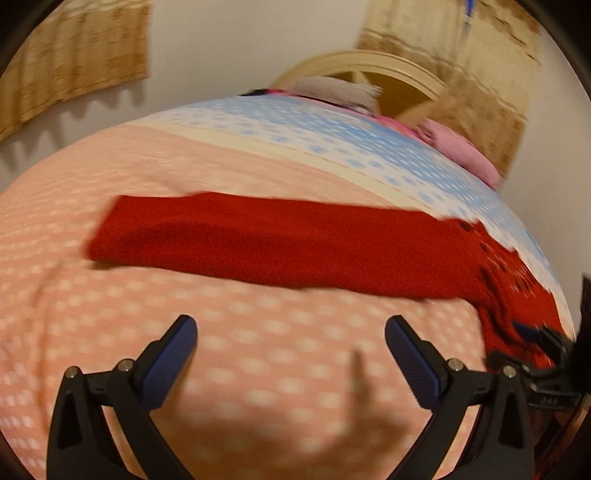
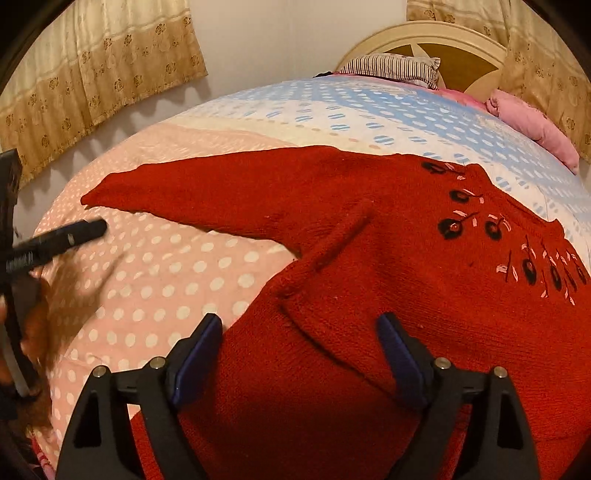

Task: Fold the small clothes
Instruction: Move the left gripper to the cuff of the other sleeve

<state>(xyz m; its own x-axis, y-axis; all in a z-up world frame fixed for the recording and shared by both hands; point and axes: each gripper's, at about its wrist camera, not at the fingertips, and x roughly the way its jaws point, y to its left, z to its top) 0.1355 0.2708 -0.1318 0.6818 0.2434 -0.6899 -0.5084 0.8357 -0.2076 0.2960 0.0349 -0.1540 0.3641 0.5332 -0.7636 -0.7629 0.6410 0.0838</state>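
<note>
A red knitted sweater with dark embroidered flowers near its neck lies flat on the bed. One sleeve stretches out to the left. My right gripper is open just above the sweater's body, near the armpit fold, and its pads press on nothing. In the left wrist view the same sleeve runs across the middle. My left gripper is open over bare bedspread, short of the sleeve. The left gripper's finger shows at the left edge of the right wrist view, near the cuff.
The bedspread is pink with white dots near me and blue and white farther off. At the head lie a striped pillow and a pink pillow by a cream headboard. Curtains hang on the wall.
</note>
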